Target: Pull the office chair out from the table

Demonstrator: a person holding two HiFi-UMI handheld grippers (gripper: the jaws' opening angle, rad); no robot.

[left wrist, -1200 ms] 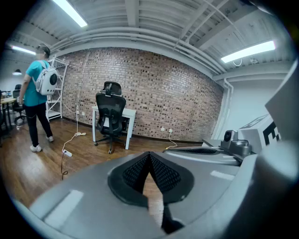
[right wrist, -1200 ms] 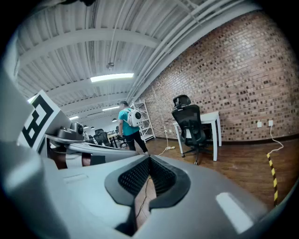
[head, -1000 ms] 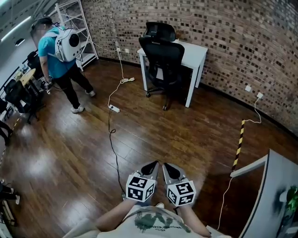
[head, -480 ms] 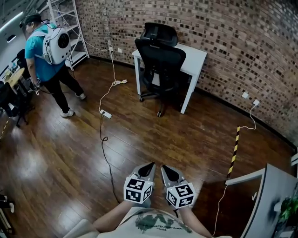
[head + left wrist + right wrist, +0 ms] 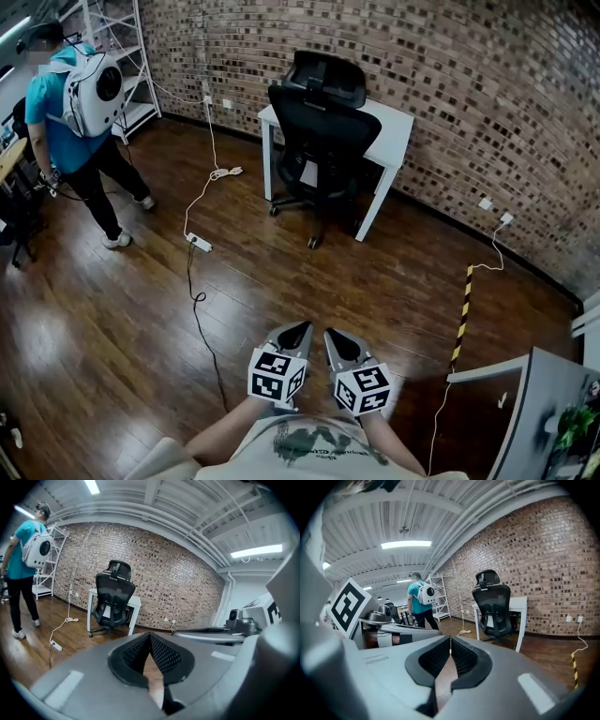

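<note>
One black mesh office chair (image 5: pixel 323 131) stood tucked under one white counter (image 5: pixel 396 127) by the brick wall (image 5: pixel 469 84). Its tall back was upright and turned toward the wearer, and its seat faced the wall. Two grippers, the left gripper (image 5: pixel 302 328) and the right gripper (image 5: pixel 330 334), hung side by side well apart from it, each with fingers (image 5: pixel 165 657) pressed together on nothing. One person in a teal shirt (image 5: pixel 75 112) stood far left.
</note>
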